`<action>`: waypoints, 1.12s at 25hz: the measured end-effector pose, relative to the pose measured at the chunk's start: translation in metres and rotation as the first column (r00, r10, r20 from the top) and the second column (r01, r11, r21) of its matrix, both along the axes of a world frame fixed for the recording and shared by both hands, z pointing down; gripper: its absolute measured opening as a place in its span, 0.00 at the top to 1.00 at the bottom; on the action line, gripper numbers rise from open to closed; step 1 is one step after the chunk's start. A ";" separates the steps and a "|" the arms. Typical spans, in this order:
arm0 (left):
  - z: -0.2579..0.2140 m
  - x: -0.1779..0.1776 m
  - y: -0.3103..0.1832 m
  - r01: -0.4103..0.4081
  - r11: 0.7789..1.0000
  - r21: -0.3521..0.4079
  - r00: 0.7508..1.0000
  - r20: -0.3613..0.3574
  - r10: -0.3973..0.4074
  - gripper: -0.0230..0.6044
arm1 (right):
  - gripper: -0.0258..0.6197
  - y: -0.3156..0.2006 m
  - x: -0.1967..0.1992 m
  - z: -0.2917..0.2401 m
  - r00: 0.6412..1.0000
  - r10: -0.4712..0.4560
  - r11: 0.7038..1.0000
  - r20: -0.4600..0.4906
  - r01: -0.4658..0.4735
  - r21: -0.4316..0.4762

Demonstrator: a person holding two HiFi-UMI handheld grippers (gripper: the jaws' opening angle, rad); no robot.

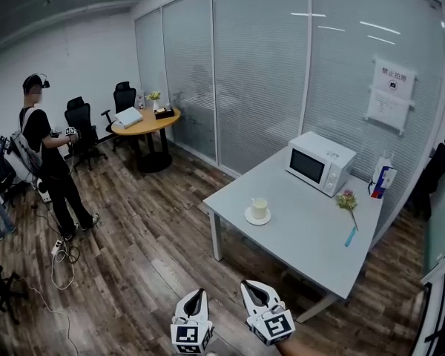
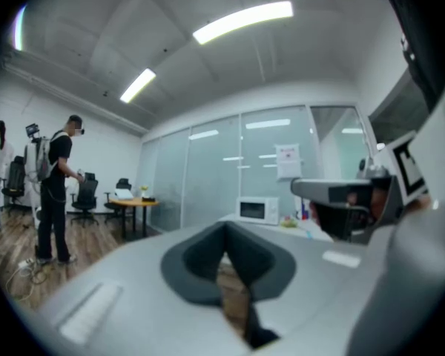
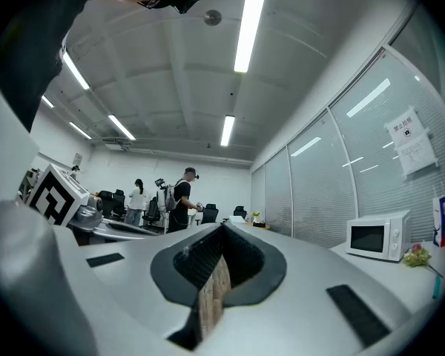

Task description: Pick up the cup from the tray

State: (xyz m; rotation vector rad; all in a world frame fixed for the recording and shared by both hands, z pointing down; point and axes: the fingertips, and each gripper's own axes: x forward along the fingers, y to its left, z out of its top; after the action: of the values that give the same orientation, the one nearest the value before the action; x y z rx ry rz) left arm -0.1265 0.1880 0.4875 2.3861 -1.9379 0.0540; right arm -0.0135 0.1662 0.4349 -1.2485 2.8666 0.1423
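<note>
Item: pale cream ceramic cup (image 1: 259,208), the task's thing, upright on a small round white saucer (image 1: 249,219) that serves as its tray.
Location: near the front-left corner of the grey rectangular tabletop (image 1: 311,243), well apart from both tools.
Reason for placing: judged to be set alone toward the open edge, so a tool can reach it from the floor side. The white box-shaped microwave oven (image 1: 320,162), the pink flower sprig (image 1: 348,200) and the blue-and-white carton (image 1: 383,178) all stand farther back or to the right.
Left tool (image 1: 196,297): jaws pressed together with nothing between them, held level and low at the head view's bottom edge.
Right tool (image 1: 254,289): jaws likewise together and empty. Only the brown wood-plank floor (image 1: 133,258) shows through the slit beneath where they meet.
Reason for hold: judged a starting posture. The approach has not begun, and the jaws must spread before any grasp.
Bystander: person (image 1: 48,162) in dark clothes with a backpack, at far left, well apart from the tabletop.
Cut off: the hands carrying the tools fall below the head view's frame.
Hard to make out: the cup's handle side and its contents. The cup cannot be picked out in either gripper view. The print on the white paper notice (image 1: 391,95) on the glass wall is too small to read.
</note>
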 end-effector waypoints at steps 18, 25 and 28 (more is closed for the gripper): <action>0.003 -0.044 -0.019 -0.050 0.999 0.008 0.999 0.018 0.050 0.96 | 0.95 -0.014 -0.051 0.001 1.000 0.020 0.999 -0.001 -0.020 0.027; 0.012 -0.055 -0.022 -0.081 0.997 0.007 0.997 0.018 0.081 0.96 | 0.95 -0.014 -0.063 0.000 0.998 0.014 0.998 0.066 -0.018 0.056; 0.014 -0.055 -0.030 -0.089 0.996 -0.003 0.996 0.017 0.089 0.96 | 0.95 -0.021 -0.062 -0.003 0.998 0.021 0.998 0.065 -0.025 0.058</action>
State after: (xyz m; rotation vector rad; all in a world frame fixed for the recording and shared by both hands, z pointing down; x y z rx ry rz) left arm -0.1811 0.1576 0.5011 2.4778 -1.8358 0.0809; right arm -0.0758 0.1454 0.4318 -1.2517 2.7736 0.1825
